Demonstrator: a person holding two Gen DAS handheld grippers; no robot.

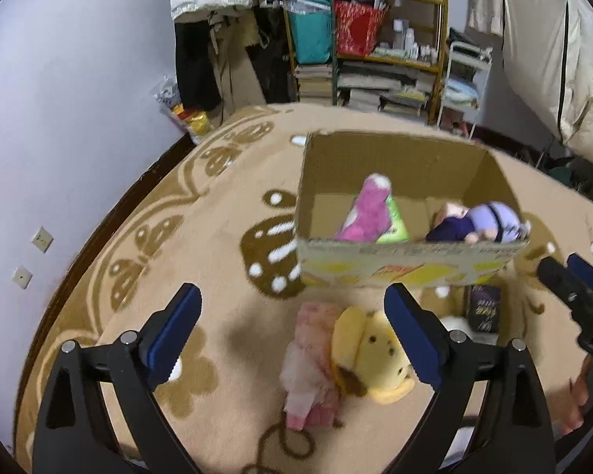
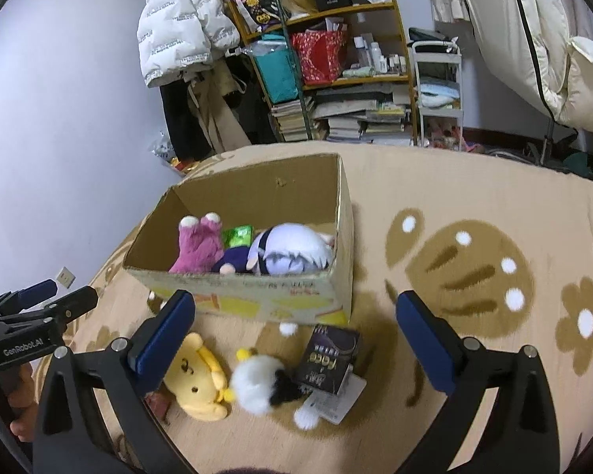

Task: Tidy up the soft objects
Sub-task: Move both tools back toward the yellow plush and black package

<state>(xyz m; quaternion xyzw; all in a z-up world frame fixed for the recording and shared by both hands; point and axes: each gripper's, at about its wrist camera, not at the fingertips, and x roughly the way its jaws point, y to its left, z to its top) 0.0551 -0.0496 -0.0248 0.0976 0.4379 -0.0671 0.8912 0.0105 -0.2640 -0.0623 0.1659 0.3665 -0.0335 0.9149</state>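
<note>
Beige carpet (image 2: 435, 181) with brown flower and butterfly patterns covers the floor, with cluttered shelves (image 2: 348, 79) beyond. Ahead of both claws sits an open cardboard box (image 1: 399, 264) holding a pink plush (image 1: 369, 213), a green packet (image 1: 395, 225) and a purple-haired doll (image 1: 482, 223). The left claw (image 1: 292, 335) is spread wide and empty, hovering over a yellow dog plush (image 1: 375, 359) that lies touching a pink fluffy toy (image 1: 308, 363) between its fingers. The right claw (image 2: 296, 335) is also wide and empty; between its fingers lie a white-and-black plush (image 2: 261, 383) and a dark packet (image 2: 330, 353), with the yellow dog plush just beside its left finger.
</note>
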